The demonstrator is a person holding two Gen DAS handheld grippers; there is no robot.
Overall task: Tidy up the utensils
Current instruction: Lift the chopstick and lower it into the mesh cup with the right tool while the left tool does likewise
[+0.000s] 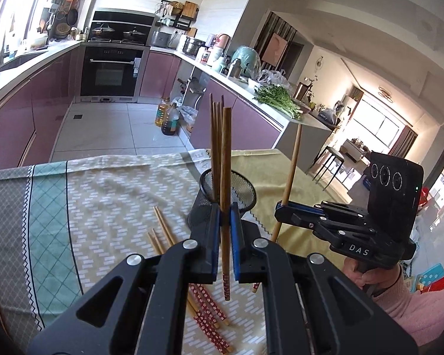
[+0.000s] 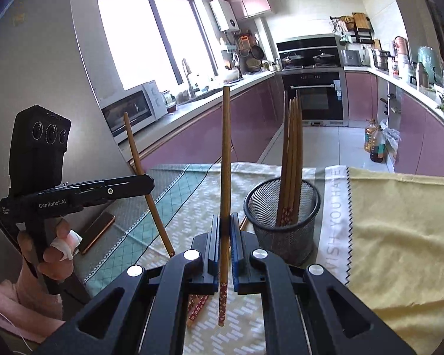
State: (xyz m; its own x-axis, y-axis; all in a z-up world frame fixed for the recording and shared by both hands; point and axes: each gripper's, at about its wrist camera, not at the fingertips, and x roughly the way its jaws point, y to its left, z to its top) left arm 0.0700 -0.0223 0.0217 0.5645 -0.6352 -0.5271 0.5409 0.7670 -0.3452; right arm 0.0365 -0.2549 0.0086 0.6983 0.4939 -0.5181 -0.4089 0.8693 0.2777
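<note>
Both grippers upright: left gripper [image 1: 225,236] pinching a brown wooden chopstick [image 1: 225,159], right gripper [image 2: 225,236] pinching another chopstick [image 2: 225,148], black mesh cup [image 2: 282,207] just ahead — lift patterned ends above the rim, then lower straight in.

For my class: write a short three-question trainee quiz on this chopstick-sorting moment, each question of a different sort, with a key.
1. True or false: the left gripper is shut on a chopstick held upright.
2. Multiple choice: where do the already sorted chopsticks stand? A) in a glass jar B) in the black mesh cup C) in a drawer
3. Fill the blank: the right gripper grips its own chopstick, while loose chopsticks lie on the ______.

Key: 1 true; 2 B; 3 tablecloth.
</note>
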